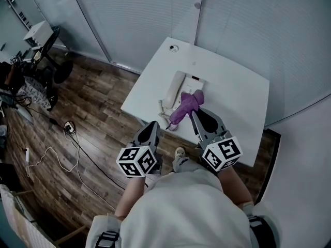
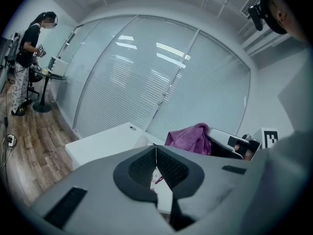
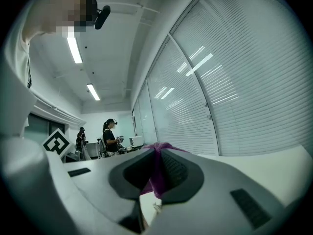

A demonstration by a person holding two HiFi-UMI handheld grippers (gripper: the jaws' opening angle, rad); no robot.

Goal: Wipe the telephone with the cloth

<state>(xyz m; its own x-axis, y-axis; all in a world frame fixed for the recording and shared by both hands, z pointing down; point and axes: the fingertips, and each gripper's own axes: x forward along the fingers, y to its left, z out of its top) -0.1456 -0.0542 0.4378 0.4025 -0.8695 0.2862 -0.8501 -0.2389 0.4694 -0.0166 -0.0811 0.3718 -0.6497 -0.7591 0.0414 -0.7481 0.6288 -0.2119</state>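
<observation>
A white telephone [image 1: 176, 89] with a coiled cord lies on the white table [image 1: 232, 87]. A purple cloth [image 1: 187, 105] hangs over the phone's near right side, pinched in my right gripper [image 1: 193, 112]. In the right gripper view the cloth [image 3: 156, 175] fills the gap between the shut jaws of the right gripper [image 3: 157, 153]. My left gripper [image 1: 153, 128] hovers at the table's near left edge, shut and empty. In the left gripper view the left gripper [image 2: 156, 150] has its pads pressed together, and the cloth [image 2: 188, 137] shows to the right beyond them.
Wooden floor with cables and a power strip [image 1: 68, 127] lies left of the table. Glass walls with blinds [image 1: 155, 14] stand behind it. A cable hole [image 1: 174, 48] sits at the table's far corner. A person [image 2: 27, 53] stands at a desk far off.
</observation>
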